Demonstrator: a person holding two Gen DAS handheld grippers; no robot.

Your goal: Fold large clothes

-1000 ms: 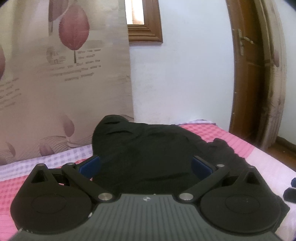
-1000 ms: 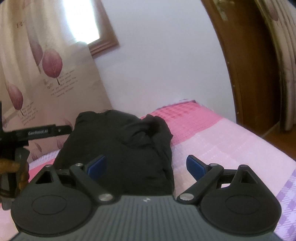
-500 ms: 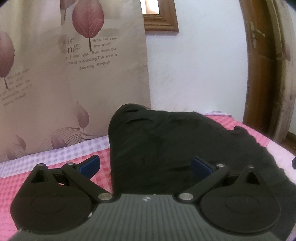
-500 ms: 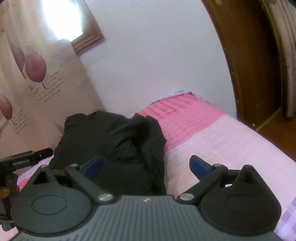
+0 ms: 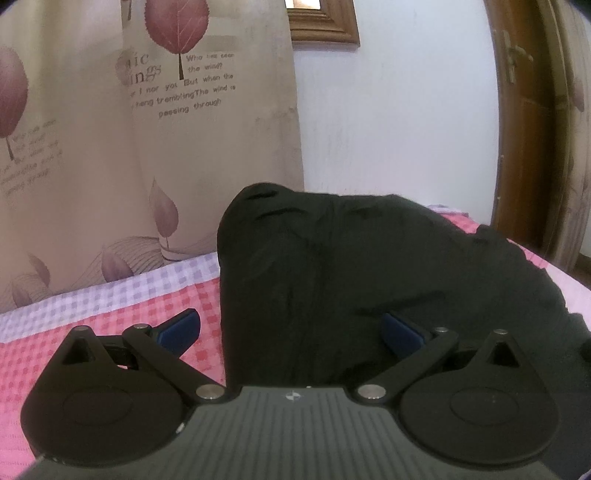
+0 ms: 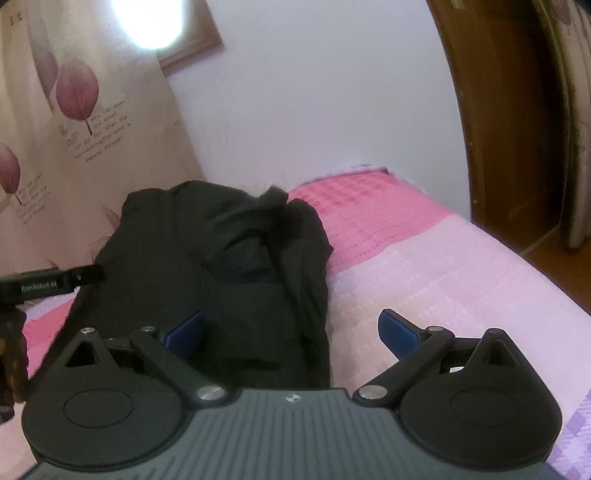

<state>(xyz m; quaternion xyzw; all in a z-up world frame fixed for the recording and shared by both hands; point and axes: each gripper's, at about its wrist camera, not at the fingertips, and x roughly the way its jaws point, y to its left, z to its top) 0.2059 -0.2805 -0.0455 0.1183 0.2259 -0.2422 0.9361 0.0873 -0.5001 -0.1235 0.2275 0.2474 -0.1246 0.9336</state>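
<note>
A black garment [image 5: 369, 266] lies bunched on the pink checked bed sheet [image 5: 110, 314]. My left gripper [image 5: 291, 330] is open just above its near left edge. One blue pad [image 5: 181, 328] is over the sheet and the other is over the cloth. In the right wrist view the garment [image 6: 221, 266] shows a crumpled right side. My right gripper [image 6: 291, 330] stands wide open over its near right edge, gripping nothing. The left tool's black side bar [image 6: 48, 282] and a hand [image 6: 11, 354] show at the far left.
A leaf-printed curtain [image 5: 147, 147] hangs behind the bed on the left, beside a white wall and a wooden window frame [image 5: 325, 26]. A brown door [image 6: 498, 110] stands at the right. Bare pink sheet [image 6: 424, 266] stretches to the right of the garment.
Both grippers have come lower and closer to the garment, which looks larger now. The left view has swung so the cloth's left edge lies between its fingers. The right jaws spread slightly wider.
</note>
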